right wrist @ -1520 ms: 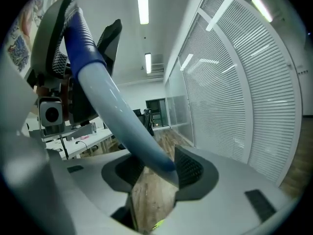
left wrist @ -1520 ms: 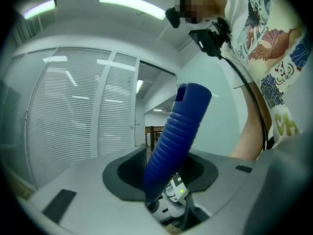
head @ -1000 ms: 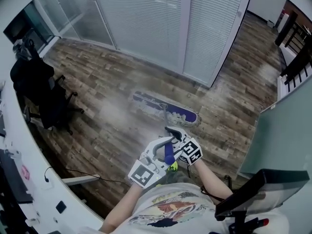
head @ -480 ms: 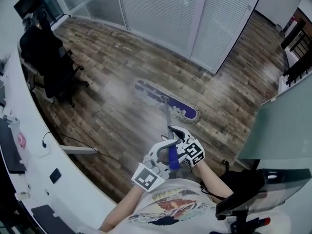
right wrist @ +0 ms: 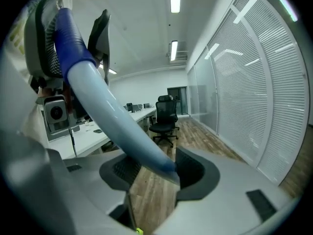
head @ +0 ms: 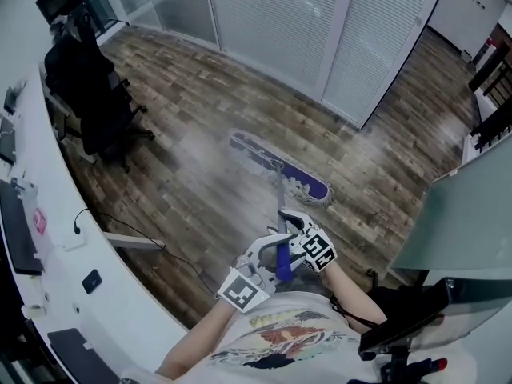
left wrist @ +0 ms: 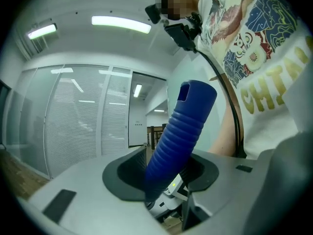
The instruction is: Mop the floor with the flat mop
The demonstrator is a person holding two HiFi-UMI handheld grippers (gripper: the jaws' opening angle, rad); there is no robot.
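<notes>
The flat mop's purple head (head: 280, 169) lies on the wood floor, and its pale pole (head: 281, 200) runs back to my hands. My left gripper (head: 270, 254) is shut on the ribbed blue handle grip (head: 283, 264), which stands up between its pads (left wrist: 182, 131). My right gripper (head: 290, 219) sits just ahead on the pole. In the right gripper view the pole (right wrist: 117, 124) slants down between the jaws, which are opening. It lies against the right pad, and the left pad (right wrist: 122, 172) shows bare beside it.
A black office chair (head: 86, 86) stands at the upper left beside a curved white desk (head: 56, 238) with a cable (head: 120, 229) trailing on the floor. Blind-covered glass partitions (head: 280, 30) close the far side. A glass panel (head: 460, 214) and dark equipment (head: 416, 326) are at the right.
The head view has swung, and the chair and desk now sit further into the picture. Both grippers and the mop have shifted slightly across the floor, away from the partition corner.
</notes>
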